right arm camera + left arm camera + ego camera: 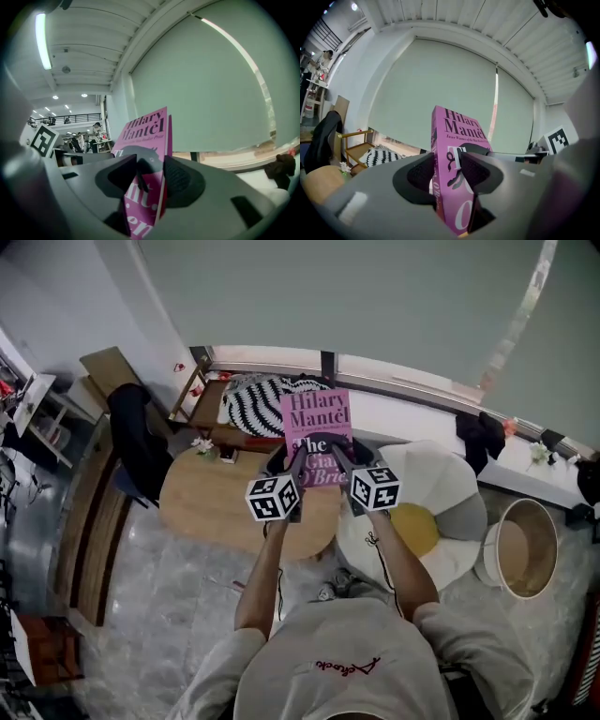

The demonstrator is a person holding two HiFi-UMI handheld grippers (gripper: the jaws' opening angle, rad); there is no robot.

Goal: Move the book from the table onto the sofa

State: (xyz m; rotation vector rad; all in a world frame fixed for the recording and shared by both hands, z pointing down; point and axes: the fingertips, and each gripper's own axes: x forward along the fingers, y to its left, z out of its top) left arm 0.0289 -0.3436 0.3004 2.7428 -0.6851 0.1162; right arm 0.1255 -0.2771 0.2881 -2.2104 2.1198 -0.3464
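A pink paperback book (pixel 317 424) hangs in the air over the far edge of the round wooden table (pixel 202 502), held between both grippers. My left gripper (pixel 297 454) is shut on its left side and my right gripper (pixel 338 456) on its right side. In the left gripper view the book (pixel 459 136) stands upright with the gripper (pixel 446 174) clamped on spine and cover. In the right gripper view the book (pixel 146 133) leans between the pads of the gripper (pixel 150 177). A white round seat with a yellow centre (pixel 448 486) lies just right of the table.
A black-and-white striped cushion (pixel 251 401) rests on a wooden chair (pixel 199 390) behind the table. A dark jacket (pixel 136 442) hangs at the left. Small flowers (pixel 202 443) sit on the table. A round tub (pixel 525 547) stands at the right, and a black garment (pixel 480 435) lies on the window ledge.
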